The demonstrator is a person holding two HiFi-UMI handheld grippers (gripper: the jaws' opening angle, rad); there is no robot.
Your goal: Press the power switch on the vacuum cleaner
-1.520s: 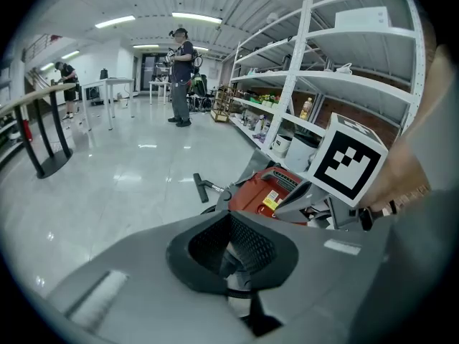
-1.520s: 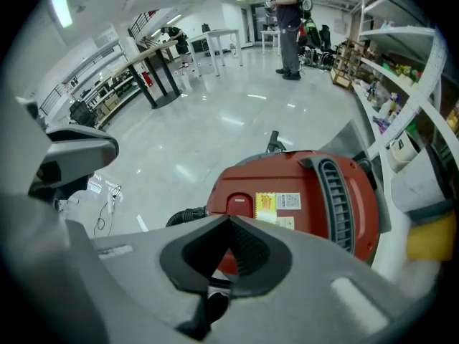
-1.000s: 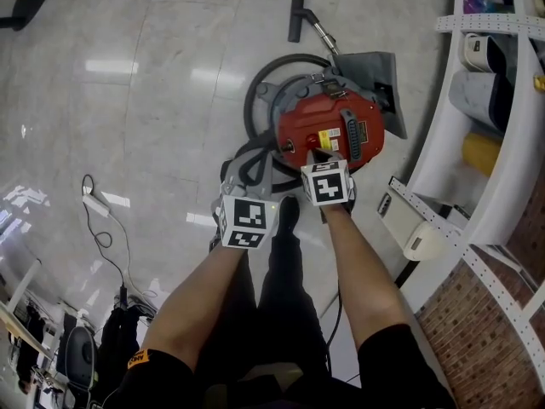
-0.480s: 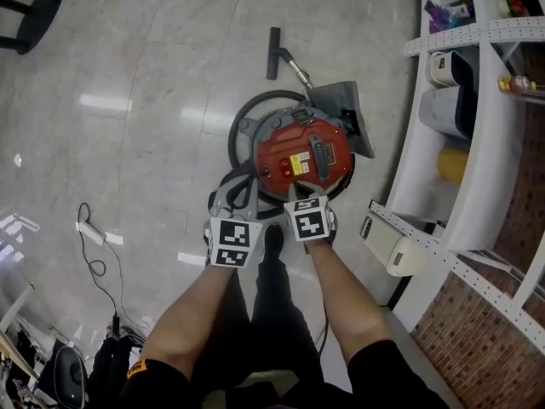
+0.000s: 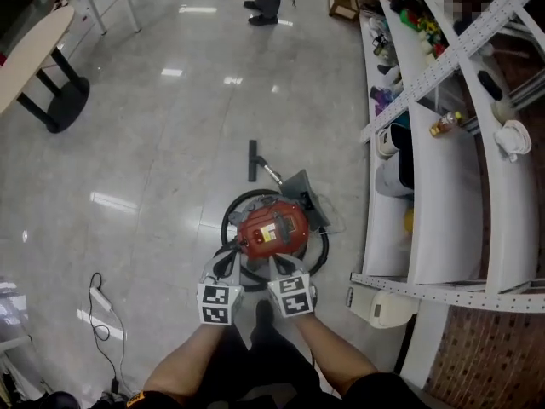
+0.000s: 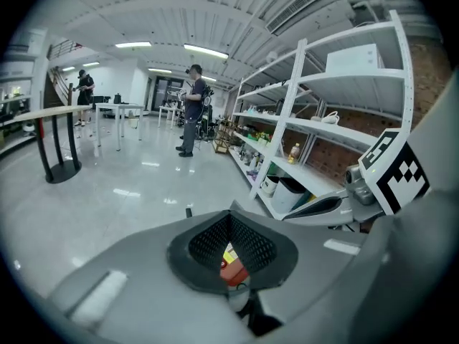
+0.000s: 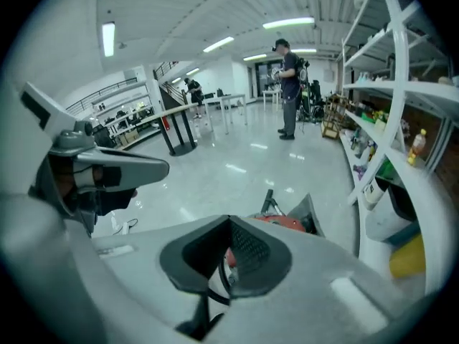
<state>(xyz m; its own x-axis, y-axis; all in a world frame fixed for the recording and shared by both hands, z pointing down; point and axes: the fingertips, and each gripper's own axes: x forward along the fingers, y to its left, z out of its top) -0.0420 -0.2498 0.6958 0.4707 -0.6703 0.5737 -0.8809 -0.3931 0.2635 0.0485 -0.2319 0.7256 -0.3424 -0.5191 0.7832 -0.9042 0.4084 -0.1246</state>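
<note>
Both forearms (image 5: 183,358) reach forward and down, side by side. Left tool (image 5: 223,271): jaws pressed tip to tip, nothing gripped. Right tool (image 5: 283,271) just beside it, jaws likewise together, empty.

White shelving (image 5: 438,203) lines the right, and a black-legged table (image 5: 32,51) stands far left.

The vacuum cleaner (image 5: 271,231) sits on the floor (image 5: 153,143) left of the shelves (image 5: 438,194), nozzle (image 5: 252,160) beyond.
</note>
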